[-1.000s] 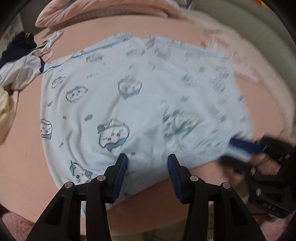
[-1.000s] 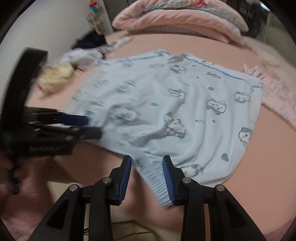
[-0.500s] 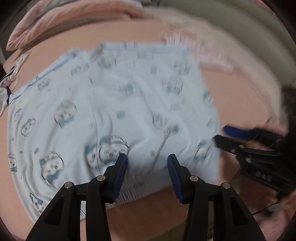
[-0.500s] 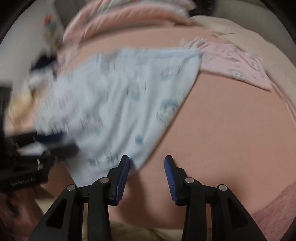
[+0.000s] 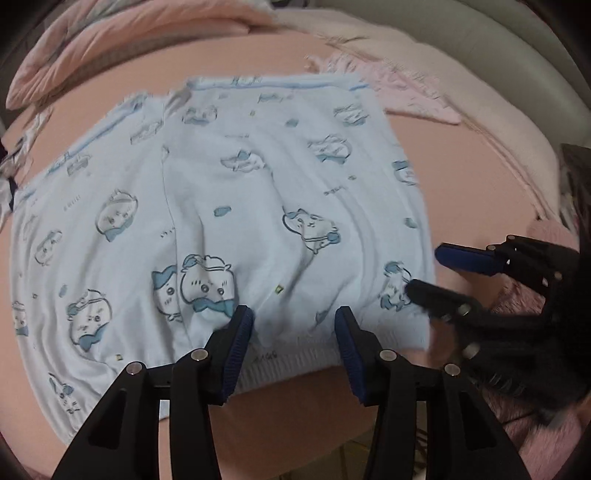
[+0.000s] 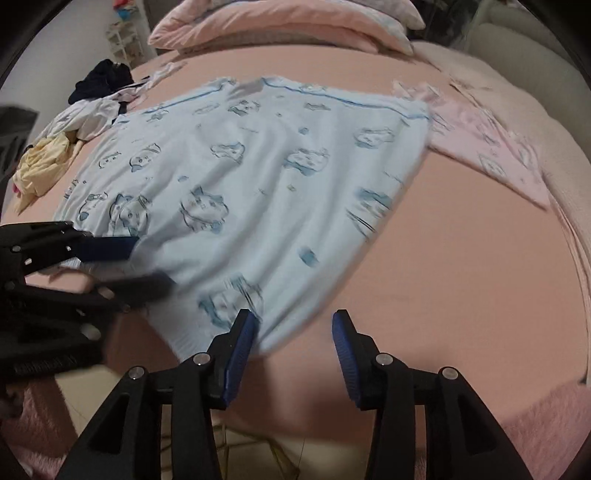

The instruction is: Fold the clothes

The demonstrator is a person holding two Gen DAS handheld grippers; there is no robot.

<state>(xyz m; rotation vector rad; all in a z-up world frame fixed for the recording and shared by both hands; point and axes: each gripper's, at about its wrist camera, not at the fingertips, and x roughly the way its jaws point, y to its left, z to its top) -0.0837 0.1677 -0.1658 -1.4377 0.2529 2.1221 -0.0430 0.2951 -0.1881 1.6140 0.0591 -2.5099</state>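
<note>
Garment: pale blue top (image 5: 229,206) printed with cartoon animals, spread flat on the pink bed sheet (image 5: 472,177).
Orientation: ribbed hem at the near bed edge, blue-piped end toward the pillows; long axis runs from the near edge away toward the pillows (image 6: 280,22).
Left gripper (image 5: 293,332): jaws spread, hanging over the ribbed hem; cloth lies in the gap, but I cannot tell whether the pads touch it.
Right gripper (image 6: 291,332): jaws opening; left pad at the top's near corner, bare sheet between the pads, nothing pinched.
Pink garment (image 6: 491,155): flat, just beyond the top's far right corner.
Clothes pile (image 6: 74,122): white, yellow and dark pieces, just beside the top's far left edge.
</note>
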